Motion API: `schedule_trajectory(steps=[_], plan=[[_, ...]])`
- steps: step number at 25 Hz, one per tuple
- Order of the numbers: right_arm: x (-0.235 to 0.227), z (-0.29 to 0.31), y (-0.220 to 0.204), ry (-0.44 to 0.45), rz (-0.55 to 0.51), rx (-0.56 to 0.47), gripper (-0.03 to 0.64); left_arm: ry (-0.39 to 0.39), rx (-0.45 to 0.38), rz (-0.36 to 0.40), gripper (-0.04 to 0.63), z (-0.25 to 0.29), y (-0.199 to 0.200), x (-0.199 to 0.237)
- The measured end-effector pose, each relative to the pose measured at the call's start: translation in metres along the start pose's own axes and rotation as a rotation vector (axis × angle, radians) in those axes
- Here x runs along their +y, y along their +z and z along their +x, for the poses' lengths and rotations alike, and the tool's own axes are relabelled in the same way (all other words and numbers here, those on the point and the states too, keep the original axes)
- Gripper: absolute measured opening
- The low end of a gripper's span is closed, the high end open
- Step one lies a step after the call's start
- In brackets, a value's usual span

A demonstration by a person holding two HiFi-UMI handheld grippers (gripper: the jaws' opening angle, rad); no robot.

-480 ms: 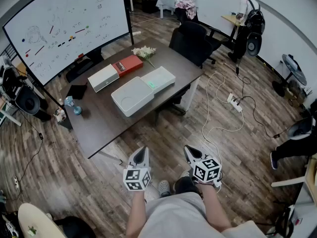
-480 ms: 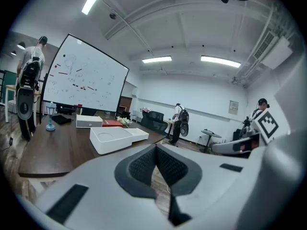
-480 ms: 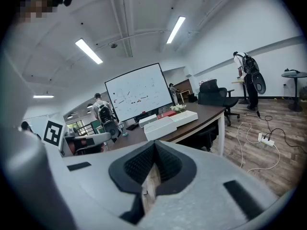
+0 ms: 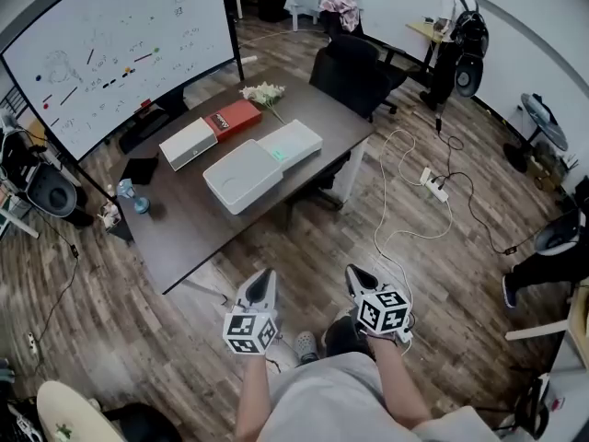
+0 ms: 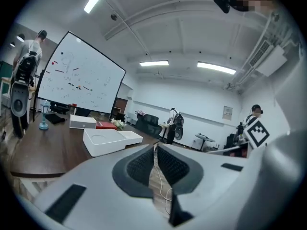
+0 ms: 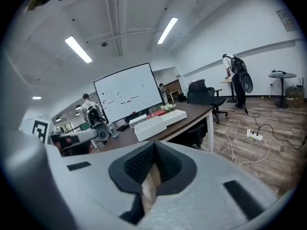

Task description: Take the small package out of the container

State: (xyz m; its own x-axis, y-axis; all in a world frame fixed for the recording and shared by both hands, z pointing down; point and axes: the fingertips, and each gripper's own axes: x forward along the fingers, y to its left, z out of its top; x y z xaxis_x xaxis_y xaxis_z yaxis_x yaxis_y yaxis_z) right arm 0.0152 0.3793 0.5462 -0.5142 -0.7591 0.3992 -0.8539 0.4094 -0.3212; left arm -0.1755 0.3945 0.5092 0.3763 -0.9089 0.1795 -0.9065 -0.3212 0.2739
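Observation:
A white open container [image 4: 242, 177] lies on the dark table [image 4: 184, 233], and a smaller white tray [image 4: 293, 143] with a green patch touches its far side. I cannot make out a small package in it. Both grippers hang in the air in front of the table, well short of it. My left gripper [image 4: 264, 277] is shut with nothing in it, and my right gripper [image 4: 352, 273] is shut and empty too. In the left gripper view the container [image 5: 108, 141] lies beyond the closed left gripper [image 5: 155, 150]. In the right gripper view the container [image 6: 150, 127] lies past the closed right gripper [image 6: 154, 147].
A red box [image 4: 233, 118], a white box [image 4: 188, 143], white flowers [image 4: 262, 92], a black pouch [image 4: 142, 169] and a blue bottle [image 4: 140, 203] also sit on the table. A black office chair [image 4: 354, 74] stands behind it, a whiteboard [image 4: 110, 49] to the left. Cables and a power strip [image 4: 432, 184] lie on the floor.

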Motion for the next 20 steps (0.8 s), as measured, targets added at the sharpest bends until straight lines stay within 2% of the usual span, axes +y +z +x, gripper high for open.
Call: schedule_trajectory(steps=[3,5,9,12,14,20], plan=[[-0.007,0.000,0.002,-0.004,0.037,-0.027,0.007,0.002,0.016,0.001,0.092,-0.002,-0.006,0.002],[-0.011,0.002,0.000,0.003,0.042,-0.030,0.076,0.024,0.019,-0.010,0.092,-0.004,-0.011,0.010],[-0.030,0.008,0.001,0.013,0.100,-0.054,0.161,0.095,0.007,-0.054,0.114,-0.005,-0.017,0.043],[-0.037,0.013,0.004,0.030,0.123,-0.065,0.193,0.149,0.016,-0.066,0.132,-0.004,-0.017,0.068],[-0.041,0.016,0.008,0.041,0.131,-0.073,0.215,0.163,0.019,-0.067,0.144,-0.001,-0.017,0.076],[-0.058,0.040,0.013,0.041,0.144,-0.060,0.229,0.188,0.038,-0.068,0.157,0.022,-0.018,0.094]])
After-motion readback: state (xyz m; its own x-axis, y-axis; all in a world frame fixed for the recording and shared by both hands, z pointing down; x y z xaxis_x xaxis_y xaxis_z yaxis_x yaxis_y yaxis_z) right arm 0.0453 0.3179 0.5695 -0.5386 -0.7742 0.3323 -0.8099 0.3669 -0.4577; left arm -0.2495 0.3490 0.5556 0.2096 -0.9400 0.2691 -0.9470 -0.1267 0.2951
